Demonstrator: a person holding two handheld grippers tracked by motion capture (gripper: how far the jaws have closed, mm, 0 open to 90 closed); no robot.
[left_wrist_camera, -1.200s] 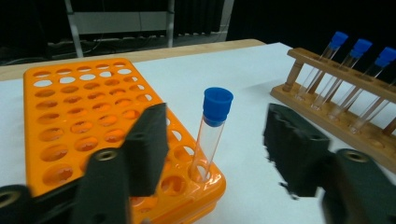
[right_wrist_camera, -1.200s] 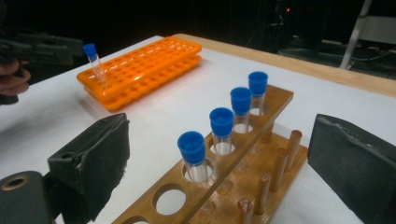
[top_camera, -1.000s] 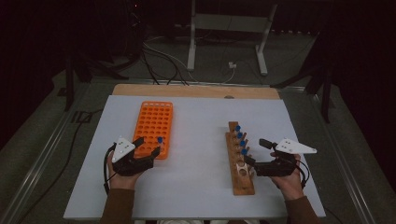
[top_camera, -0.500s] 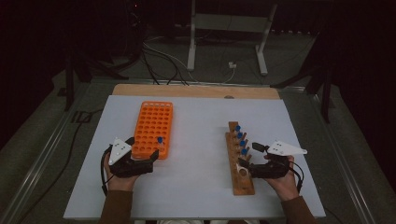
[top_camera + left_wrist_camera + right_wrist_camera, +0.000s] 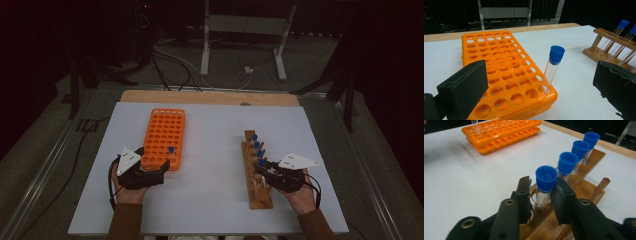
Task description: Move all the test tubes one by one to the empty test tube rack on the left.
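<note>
White table (image 5: 210, 200), tongs (image 5: 541, 195) around tube (image 5: 545, 182)

An orange tube rack (image 5: 164, 136) dotted with rows of round holes sits at centre left of the high view on a white table top (image 5: 210, 200). One clear tube with a blue cap (image 5: 552, 67) stands in its near corner. At centre right, a light brown wooden rack (image 5: 256, 172) holds four clear tubes with blue caps (image 5: 564, 167). Both grippers, left (image 5: 162, 170) and right (image 5: 261, 169), are black with pale grey triangular plates on top. The sleeves (image 5: 125, 222) at the bottom are brown. A tan wooden strip (image 5: 210, 97) edges the table's far side, and the background is dark.
</note>
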